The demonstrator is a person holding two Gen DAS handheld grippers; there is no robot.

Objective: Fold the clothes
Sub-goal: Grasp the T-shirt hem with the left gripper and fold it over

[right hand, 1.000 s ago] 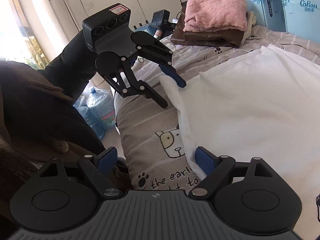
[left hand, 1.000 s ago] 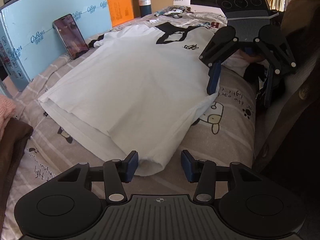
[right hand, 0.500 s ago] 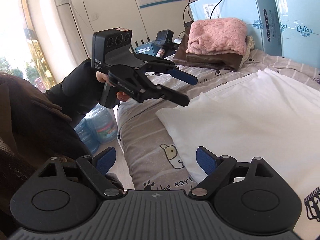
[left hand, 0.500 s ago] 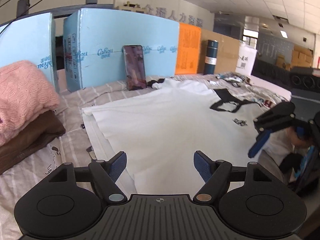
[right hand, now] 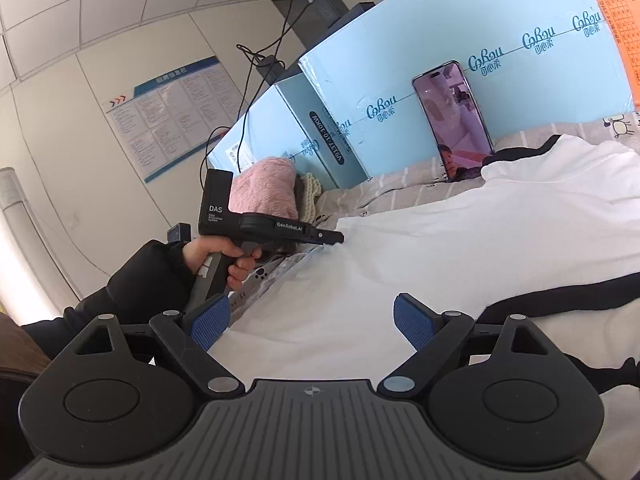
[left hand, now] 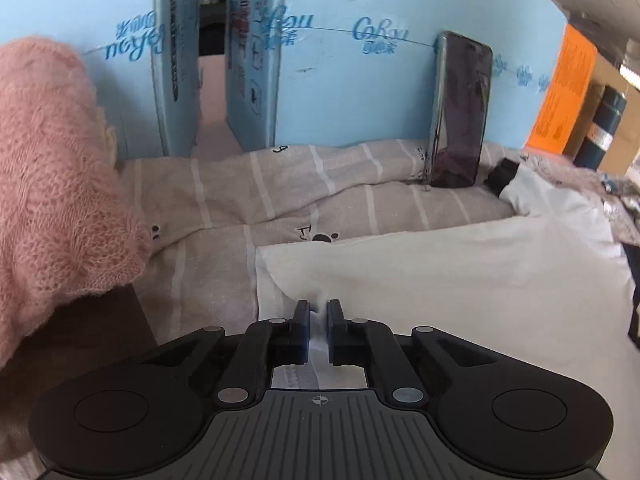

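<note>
A white T-shirt point(left hand: 460, 276) with black trim lies spread on the grey striped bedsheet point(left hand: 320, 184). My left gripper point(left hand: 318, 312) is shut on the shirt's hem edge near its left corner, with white cloth pinched between the jaws. In the right wrist view the left gripper point(right hand: 338, 237) sits at the shirt's point(right hand: 460, 248) far left edge. My right gripper point(right hand: 310, 322) is open and empty, just above the shirt's near edge, beside a black-trimmed sleeve point(right hand: 560, 300).
A pink knit sweater point(left hand: 52, 184) on a brown folded garment point(left hand: 80, 340) lies left of the shirt. Light blue cartons point(left hand: 340, 60) stand behind, with a phone point(left hand: 460, 112) leaning on them. An orange sheet point(left hand: 568, 92) and a dark bottle point(left hand: 604, 128) are at the far right.
My left gripper swung left to the shirt's hem and closed on the cloth. My right gripper moved up over the shirt toward the sleeve side and stayed open.
</note>
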